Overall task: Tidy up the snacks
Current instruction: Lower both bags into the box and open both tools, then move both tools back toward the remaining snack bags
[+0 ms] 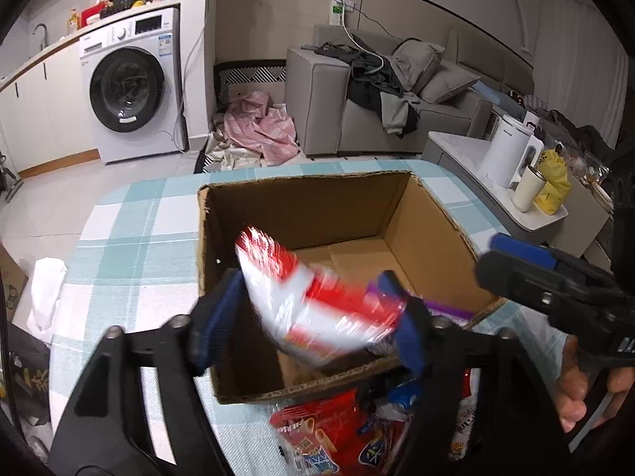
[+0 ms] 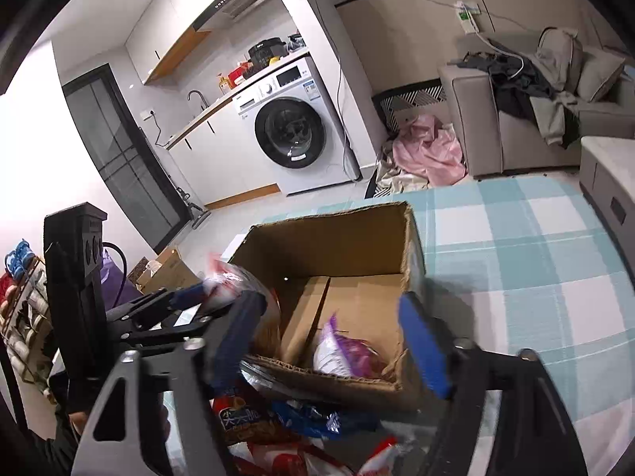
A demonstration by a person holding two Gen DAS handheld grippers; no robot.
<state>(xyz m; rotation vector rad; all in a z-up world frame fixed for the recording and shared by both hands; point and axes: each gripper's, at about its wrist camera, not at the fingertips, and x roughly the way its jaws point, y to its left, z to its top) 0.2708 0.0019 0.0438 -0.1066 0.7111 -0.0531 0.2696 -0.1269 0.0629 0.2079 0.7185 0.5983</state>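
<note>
**Both grippers open over the box; red-and-white packet blurred between left jaws**

Nearest to you, a loose pile of snack packets [image 1: 329, 432] lies on the table just in front of the box, red and blue wrappers overlapping; the same heap shows under your right tool in the right wrist view.

Your left gripper [image 1: 317, 317] stands with its blue-padded jaws apart above the near wall of the cardboard box [image 1: 309, 206]. A red-and-white snack packet [image 1: 317, 301] sits between them, tilted and motion-blurred, over the box's near-left part. The pads do not appear to press on it; whether either one touches it, you cannot tell from the blur.

Your right gripper [image 2: 337, 337] also has its jaws spread, nothing between them. Directly past its fingers, a purple-and-white packet [image 2: 341, 351] lies inside the box against the near wall. From the left wrist view, the right tool comes in from the right edge, with your hand [image 1: 587, 388] on its grip.

The box is open-topped, its floor mostly bare, and rests on a table covered with a teal-and-white checked cloth [image 1: 139, 246].

Farther off: a white washing machine [image 1: 131, 87] under a counter, pink fabric [image 1: 262, 127] on the floor, a grey sofa [image 1: 397, 103] strewn with clothes, and a white kettle [image 1: 504, 150] on a side table.
</note>
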